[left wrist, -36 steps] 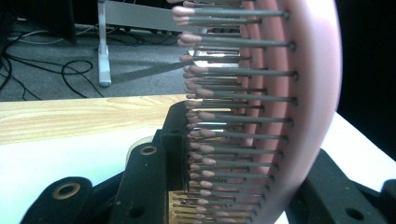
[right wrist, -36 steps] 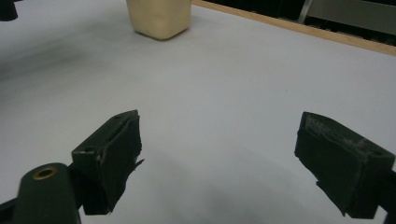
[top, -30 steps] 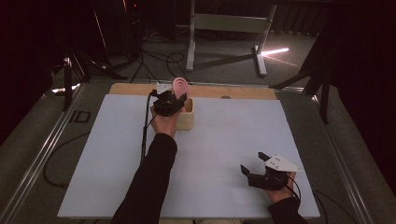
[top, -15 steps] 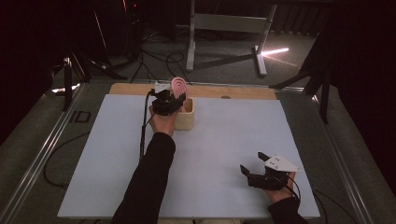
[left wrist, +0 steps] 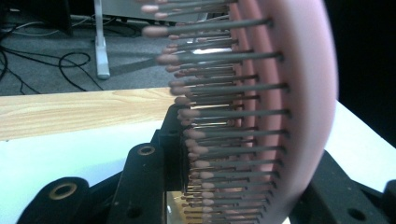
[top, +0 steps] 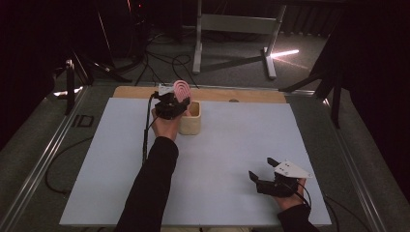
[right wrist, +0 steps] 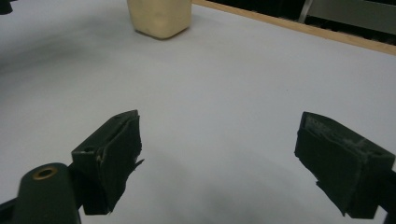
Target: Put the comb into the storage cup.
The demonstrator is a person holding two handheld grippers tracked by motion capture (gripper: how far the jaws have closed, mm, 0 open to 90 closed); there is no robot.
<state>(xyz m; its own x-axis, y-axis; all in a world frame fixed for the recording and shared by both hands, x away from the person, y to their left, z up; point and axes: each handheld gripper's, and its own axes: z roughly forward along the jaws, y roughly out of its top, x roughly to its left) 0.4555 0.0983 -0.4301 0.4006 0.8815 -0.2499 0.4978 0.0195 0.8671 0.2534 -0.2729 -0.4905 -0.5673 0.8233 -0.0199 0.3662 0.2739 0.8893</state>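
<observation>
A pink hairbrush (top: 182,89) stands upright over the back rim of a beige cup (top: 190,121) at the far middle of the white table. My left gripper (top: 173,103) is shut on the brush below its head. In the left gripper view the brush's pink pad (left wrist: 299,112) and its pink-tipped bristles (left wrist: 219,116) fill the frame, with a black jaw on each side. My right gripper (top: 262,170) rests low at the near right, open with nothing between its fingers (right wrist: 112,140). The right gripper view shows the cup (right wrist: 159,18) far off.
A white mat (top: 232,145) covers the table, with a wooden strip (top: 241,95) along its far edge. Metal rails run along both sides. Beyond the table, cables and a metal stand (top: 198,43) lie on the dark floor.
</observation>
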